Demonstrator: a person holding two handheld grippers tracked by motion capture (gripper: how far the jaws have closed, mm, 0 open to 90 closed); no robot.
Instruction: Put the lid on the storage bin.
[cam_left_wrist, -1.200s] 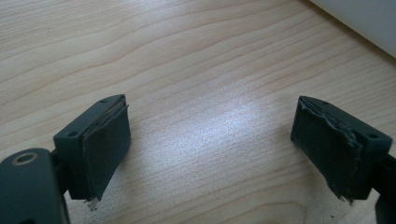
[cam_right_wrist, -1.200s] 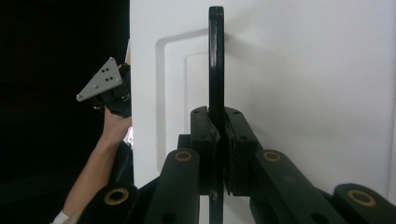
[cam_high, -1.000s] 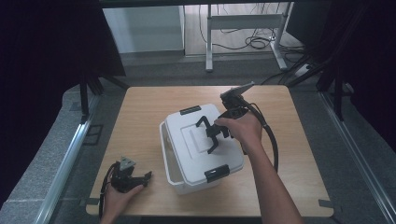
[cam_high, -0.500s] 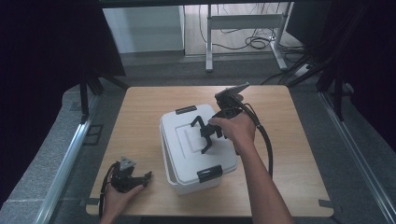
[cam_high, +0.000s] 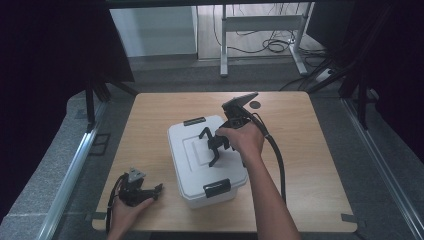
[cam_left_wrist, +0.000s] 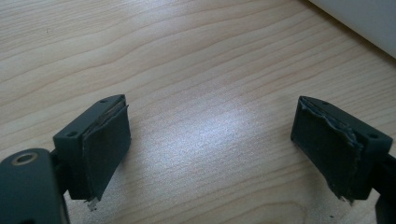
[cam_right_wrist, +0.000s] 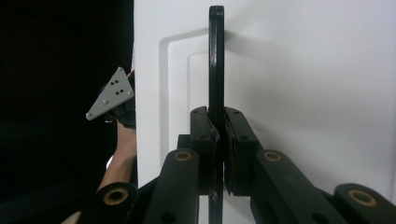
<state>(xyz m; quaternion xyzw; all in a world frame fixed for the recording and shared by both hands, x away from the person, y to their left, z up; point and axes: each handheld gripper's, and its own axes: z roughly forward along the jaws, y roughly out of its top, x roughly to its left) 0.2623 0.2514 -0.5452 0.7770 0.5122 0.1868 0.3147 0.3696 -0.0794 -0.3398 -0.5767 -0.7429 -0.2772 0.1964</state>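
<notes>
We count one white storage box on the wooden table. It stands near the middle of the table, a little toward the person's side, and it is turned slightly against the table edges. On the box we count two black latches: one latch at the far short end and one latch at the near short end. On the lid there is one black handle, and it is raised upright from the lid. We count two hand-held grippers, one in each hand.

The right gripper is above the middle of the lid. In the right gripper view its two jaws are pressed together on the thin black handle, with almost no gap between the pads, so the handle is clamped from both sides. The right hand holds the gripper body over the box, and one cable goes from it down to the table on the right of the box.

The left gripper is in the left hand at the near left corner of the table, just beside the box but apart from it. In the left gripper view its jaws stand wide open, with only bare table wood between the two pads, and they hold nothing. A white edge of the box shows in the upper right corner of this view.
</notes>
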